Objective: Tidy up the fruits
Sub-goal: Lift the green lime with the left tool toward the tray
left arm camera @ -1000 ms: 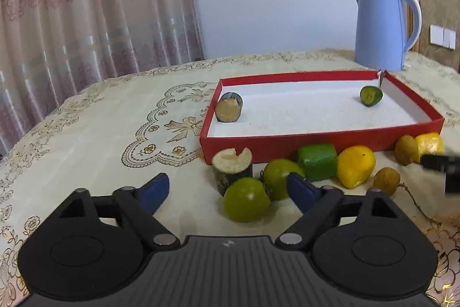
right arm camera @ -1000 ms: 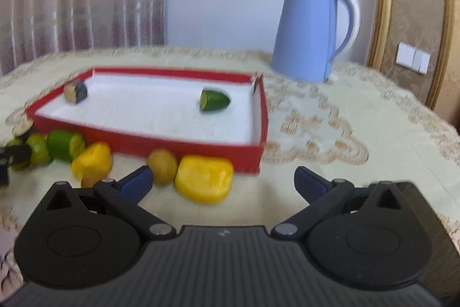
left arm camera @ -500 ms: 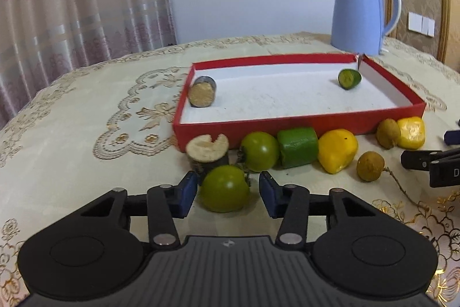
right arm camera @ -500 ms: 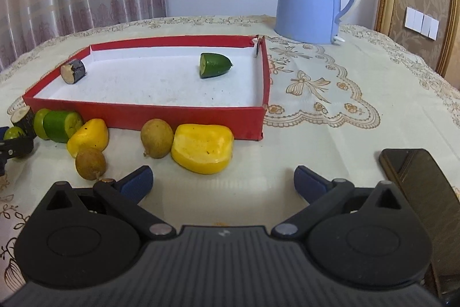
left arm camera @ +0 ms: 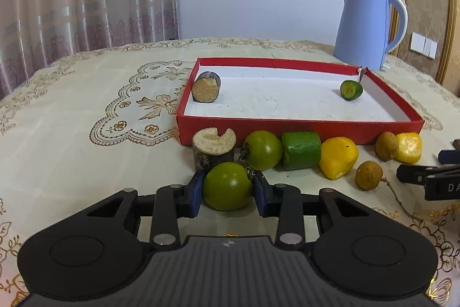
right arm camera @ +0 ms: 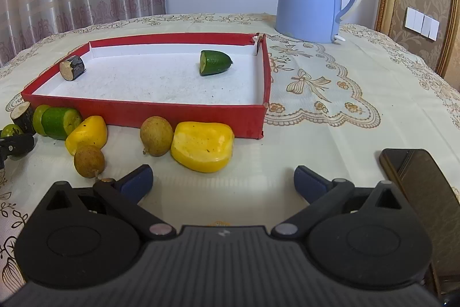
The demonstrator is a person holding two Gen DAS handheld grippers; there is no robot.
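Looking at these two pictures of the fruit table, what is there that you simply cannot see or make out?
- Green tomato, left wrist view: the left gripper, shut on it, hides its flanks and underside.
- Right gripper, left wrist view: cut off by the picture's edge; only its lettering "DA" shows.
- Dark phone, right wrist view: its near end is behind the gripper body.
- Red tray, both views: its near wall hides the floor just behind it.
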